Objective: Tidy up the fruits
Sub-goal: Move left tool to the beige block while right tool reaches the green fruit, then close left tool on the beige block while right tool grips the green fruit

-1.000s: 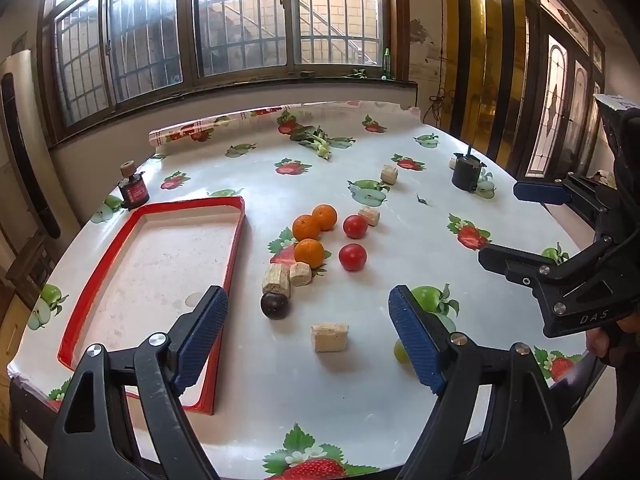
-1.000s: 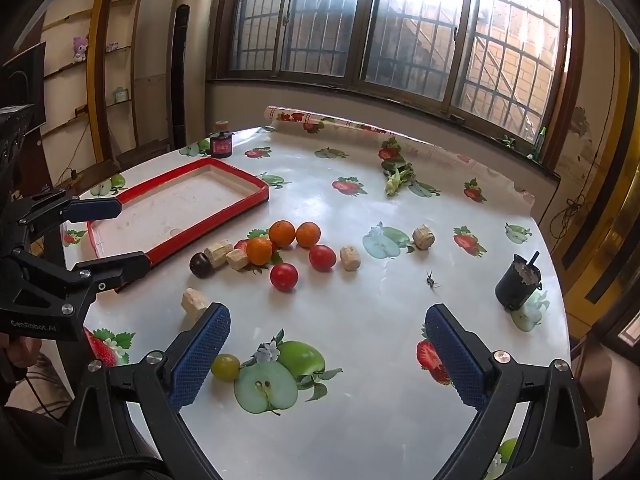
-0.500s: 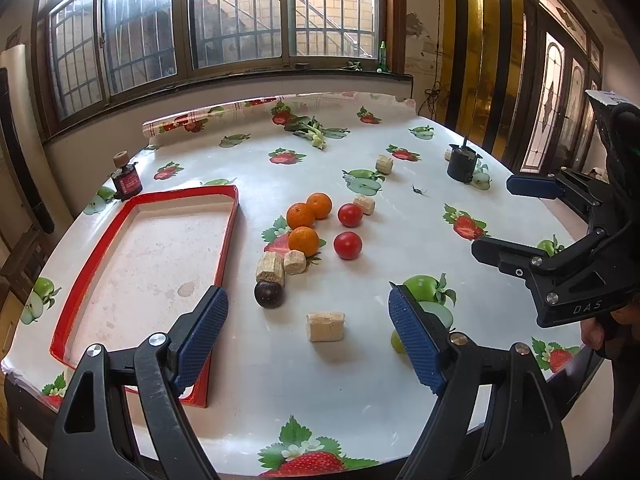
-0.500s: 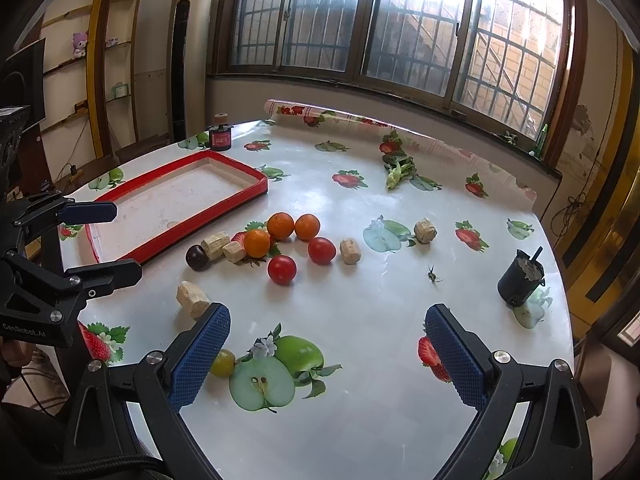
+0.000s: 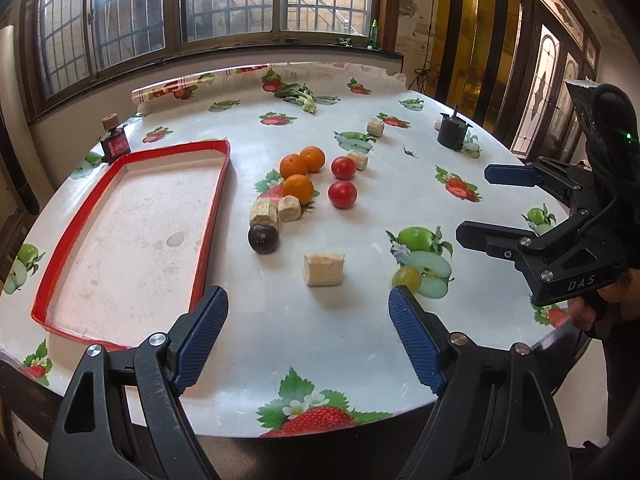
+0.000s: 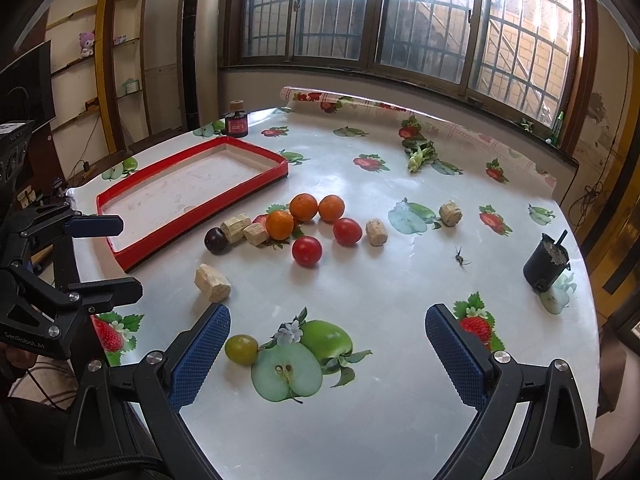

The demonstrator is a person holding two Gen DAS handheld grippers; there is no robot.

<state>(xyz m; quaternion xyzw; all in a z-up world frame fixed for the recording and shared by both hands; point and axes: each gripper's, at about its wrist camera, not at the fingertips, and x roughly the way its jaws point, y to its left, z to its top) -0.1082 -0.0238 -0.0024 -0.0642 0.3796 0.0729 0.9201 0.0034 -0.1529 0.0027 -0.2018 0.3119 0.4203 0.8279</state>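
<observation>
A red-rimmed tray (image 5: 216,200) (image 6: 200,208) lies empty on the table's left. To its right sit three oranges (image 5: 297,189) (image 6: 280,224), two tomatoes (image 5: 342,194) (image 6: 307,251), a dark plum (image 5: 263,239) (image 6: 216,240) and a green grape (image 5: 406,277) (image 6: 241,349). My left gripper (image 5: 308,340) is open and empty, above the near table edge. My right gripper (image 6: 326,356) is open and empty; its left finger is close to the grape. Each gripper shows in the other's view, the right (image 5: 488,204) and the left (image 6: 116,256).
Several cork-like blocks (image 5: 323,269) (image 6: 212,282) lie among the fruit. A black cup (image 5: 452,135) (image 6: 546,268) stands at the right, a small dark jar (image 5: 115,144) (image 6: 237,122) beyond the tray, a leafy sprig (image 5: 300,94) at the back.
Both grippers have drawn back a little toward the near table edge and tilted; the fruit sits slightly farther in view. Nothing on the table moved.
</observation>
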